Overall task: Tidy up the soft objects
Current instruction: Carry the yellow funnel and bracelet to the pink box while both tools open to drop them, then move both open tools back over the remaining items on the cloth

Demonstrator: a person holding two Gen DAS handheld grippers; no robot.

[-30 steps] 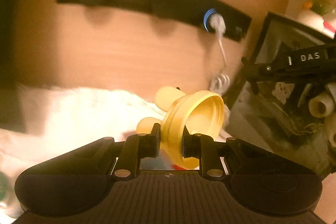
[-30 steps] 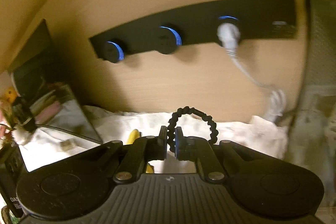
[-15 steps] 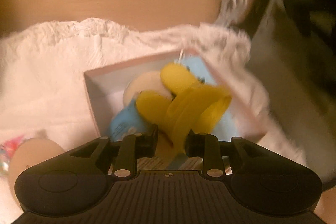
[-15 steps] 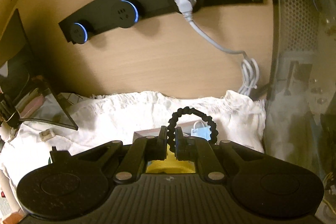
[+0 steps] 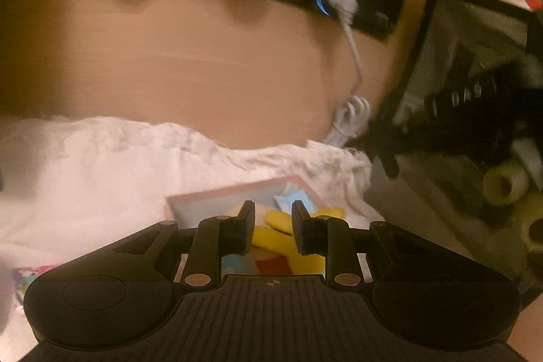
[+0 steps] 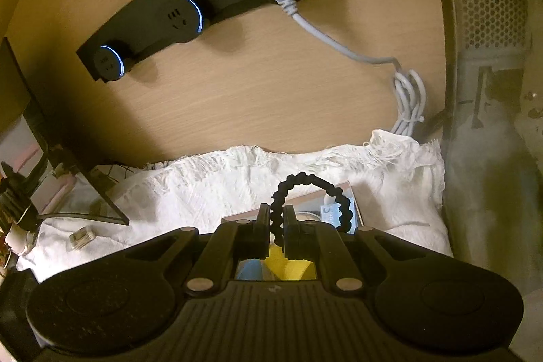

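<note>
While the left gripper [image 5: 273, 219] hangs over the pink box [image 5: 217, 196], jaws parted and lately narrowing, the yellow plush toy [image 5: 281, 236] lies inside, unpinched. Right gripper [image 6: 277, 226]: jaws clamped on the black hair tie [image 6: 312, 189]. Best lowered over the box, then released.

Wood-grain back panel [image 6: 271, 97], black socket strip [image 6: 224, 12], warm light

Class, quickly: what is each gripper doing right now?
Left gripper: open, just closing slightly, above the yellow plush toy.
Right gripper: shut on the black braided loop.
</note>
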